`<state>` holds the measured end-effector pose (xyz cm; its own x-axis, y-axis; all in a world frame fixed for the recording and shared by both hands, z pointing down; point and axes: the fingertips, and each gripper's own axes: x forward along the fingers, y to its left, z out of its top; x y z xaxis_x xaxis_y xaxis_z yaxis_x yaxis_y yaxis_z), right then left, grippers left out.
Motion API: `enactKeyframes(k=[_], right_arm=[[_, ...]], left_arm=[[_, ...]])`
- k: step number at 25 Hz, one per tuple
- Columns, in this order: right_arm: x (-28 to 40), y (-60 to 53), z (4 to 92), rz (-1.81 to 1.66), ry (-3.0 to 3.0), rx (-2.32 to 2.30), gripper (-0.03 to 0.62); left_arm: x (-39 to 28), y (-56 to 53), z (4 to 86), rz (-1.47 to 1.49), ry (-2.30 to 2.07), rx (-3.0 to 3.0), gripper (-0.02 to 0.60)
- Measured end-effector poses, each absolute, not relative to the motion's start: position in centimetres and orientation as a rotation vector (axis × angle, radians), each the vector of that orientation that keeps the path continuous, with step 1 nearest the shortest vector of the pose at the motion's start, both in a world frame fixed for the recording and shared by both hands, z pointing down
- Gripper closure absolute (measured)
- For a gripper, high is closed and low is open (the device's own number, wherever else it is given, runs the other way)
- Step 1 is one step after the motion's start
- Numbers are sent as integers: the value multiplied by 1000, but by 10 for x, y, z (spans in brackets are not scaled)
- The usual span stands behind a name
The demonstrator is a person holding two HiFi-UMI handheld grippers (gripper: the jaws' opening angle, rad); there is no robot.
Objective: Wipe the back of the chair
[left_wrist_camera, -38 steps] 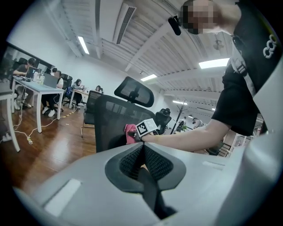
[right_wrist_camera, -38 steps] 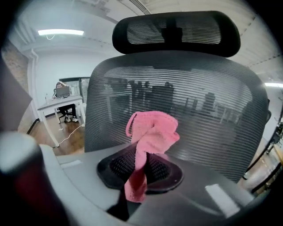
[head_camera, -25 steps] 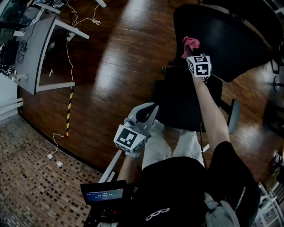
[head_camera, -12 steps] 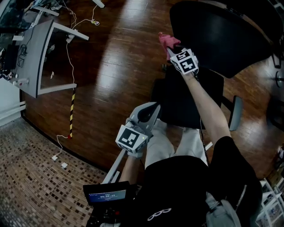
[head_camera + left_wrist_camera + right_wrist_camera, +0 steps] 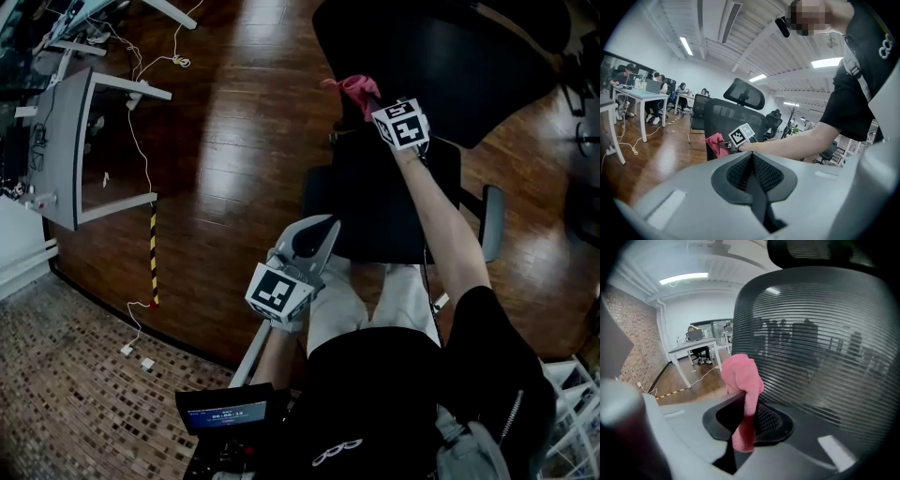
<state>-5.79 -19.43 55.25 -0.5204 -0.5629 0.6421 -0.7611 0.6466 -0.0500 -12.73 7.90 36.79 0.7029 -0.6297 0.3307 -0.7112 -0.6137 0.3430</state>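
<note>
A black mesh office chair stands in front of me, with its back (image 5: 441,66) at the top of the head view and its seat (image 5: 384,202) below. My right gripper (image 5: 367,98) is shut on a pink cloth (image 5: 353,87) and holds it against the lower left edge of the chair back. The right gripper view shows the pink cloth (image 5: 743,380) bunched above the jaws, touching the chair back's mesh (image 5: 825,348). My left gripper (image 5: 309,246) hovers over my lap, shut with nothing in it. The chair's headrest (image 5: 743,93) shows in the left gripper view.
A grey desk (image 5: 70,141) stands on the wooden floor at the left, with white cables (image 5: 141,122) and a yellow-black strip (image 5: 152,253) beside it. A small screen (image 5: 220,410) sits by my waist. People sit at far desks (image 5: 628,82). Another chair (image 5: 581,37) stands at the right.
My right gripper has carried the pink cloth leftward across the chair back to its left edge. My left gripper has stayed where it was.
</note>
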Motion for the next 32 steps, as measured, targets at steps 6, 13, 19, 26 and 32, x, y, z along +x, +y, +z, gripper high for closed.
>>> enactKeyframes(k=[6,13,19,26,32], right_arm=[[-2,-196,556,463,-2243,1112,553],[70,-189,552,466,-2210,1185,553],[153,-182,550,511,-2126,1313,553],[241,-172,551,551,-2067,1452,553],[293,-161,554,640,-2030,1616,553]], left_arm=[[-100,65,375,252,-967,2486,591],[-39,50,376,274,-839,2538,591],[20,31,370,254,-726,2585,591],[82,26,367,218,-615,2624,591],[107,27,381,249,-601,2612,591]])
